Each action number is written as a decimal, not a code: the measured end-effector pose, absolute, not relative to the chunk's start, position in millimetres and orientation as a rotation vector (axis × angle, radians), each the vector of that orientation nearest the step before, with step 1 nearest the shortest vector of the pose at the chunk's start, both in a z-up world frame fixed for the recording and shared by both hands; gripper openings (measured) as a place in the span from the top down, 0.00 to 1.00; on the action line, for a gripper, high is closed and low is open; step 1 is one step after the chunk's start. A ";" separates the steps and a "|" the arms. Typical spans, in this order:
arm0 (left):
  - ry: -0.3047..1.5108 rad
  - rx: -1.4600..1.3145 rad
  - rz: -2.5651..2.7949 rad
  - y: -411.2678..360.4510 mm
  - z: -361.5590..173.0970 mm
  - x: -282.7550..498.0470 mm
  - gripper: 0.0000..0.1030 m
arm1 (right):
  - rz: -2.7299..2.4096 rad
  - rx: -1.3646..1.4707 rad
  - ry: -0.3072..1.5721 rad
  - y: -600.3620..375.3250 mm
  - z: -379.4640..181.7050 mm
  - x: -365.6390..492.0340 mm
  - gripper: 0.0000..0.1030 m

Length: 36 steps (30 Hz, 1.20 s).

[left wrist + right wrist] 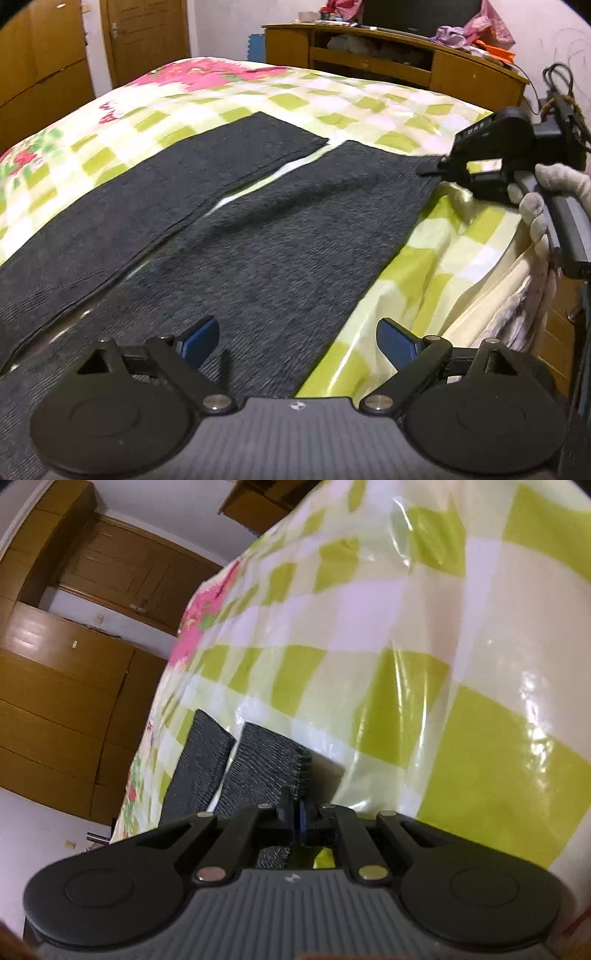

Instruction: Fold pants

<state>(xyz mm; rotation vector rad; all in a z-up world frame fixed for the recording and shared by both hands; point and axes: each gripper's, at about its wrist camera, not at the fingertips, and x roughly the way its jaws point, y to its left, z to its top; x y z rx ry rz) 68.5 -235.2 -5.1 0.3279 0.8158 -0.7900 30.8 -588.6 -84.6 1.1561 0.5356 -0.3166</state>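
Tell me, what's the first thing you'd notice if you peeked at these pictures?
The dark grey pants jump out, spread flat with both legs side by side on the shiny green-and-white checked bedspread. At the right, a gloved hand holds the right claw, pinched shut on the hem of the nearer leg. Up close at the bottom, the left claw hangs wide open over the pants.

Pants (pixel 229 221): dark matt ribbed knit cloth. Bedcover (pixel 369 107): glossy, smooth checked fabric. Wardrobe (pixel 55 701): polished wood.
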 end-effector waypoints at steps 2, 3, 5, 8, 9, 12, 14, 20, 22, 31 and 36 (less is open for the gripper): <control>0.809 0.314 -0.758 -223.7 -2.0 69.0 0.00 | -0.326 1.070 0.536 -581.4 -69.7 36.4 0.95; 0.809 0.304 -0.740 -216.6 -0.9 69.1 0.00 | -0.337 1.041 0.539 -579.1 -62.9 36.9 0.94; 0.810 0.288 -0.695 -198.2 -2.0 67.3 0.00 | -0.382 0.989 0.552 -574.9 -53.5 36.2 0.89; 0.828 0.267 -0.616 -164.9 -3.8 63.9 0.00 | -0.459 0.846 0.544 -564.6 -34.9 34.5 0.88; 0.838 0.258 -0.586 -150.6 -5.2 63.0 0.00 | -0.481 0.797 0.543 -559.1 -26.2 26.8 0.88; 0.860 0.233 -0.485 -104.2 -7.1 58.6 0.00 | -0.381 0.617 0.558 -514.6 0.6 31.4 0.87; 0.870 0.235 -0.402 -74.3 -7.1 56.2 0.00 | -0.205 0.565 0.612 -470.0 10.5 56.9 0.78; 0.915 0.242 -0.097 34.9 1.4 53.8 0.00 | 0.343 0.564 0.814 -312.4 -5.5 145.7 0.72; 0.935 0.215 -0.020 76.9 -0.4 54.7 0.00 | 0.472 0.507 0.879 -255.1 -15.1 163.4 0.72; 1.079 0.038 0.030 178.7 -33.7 34.3 0.00 | 0.784 0.312 1.189 -86.3 -61.5 150.2 0.71; 1.016 0.068 0.030 191.7 -20.7 21.5 0.00 | 0.820 0.251 1.237 -66.2 -37.6 157.3 0.69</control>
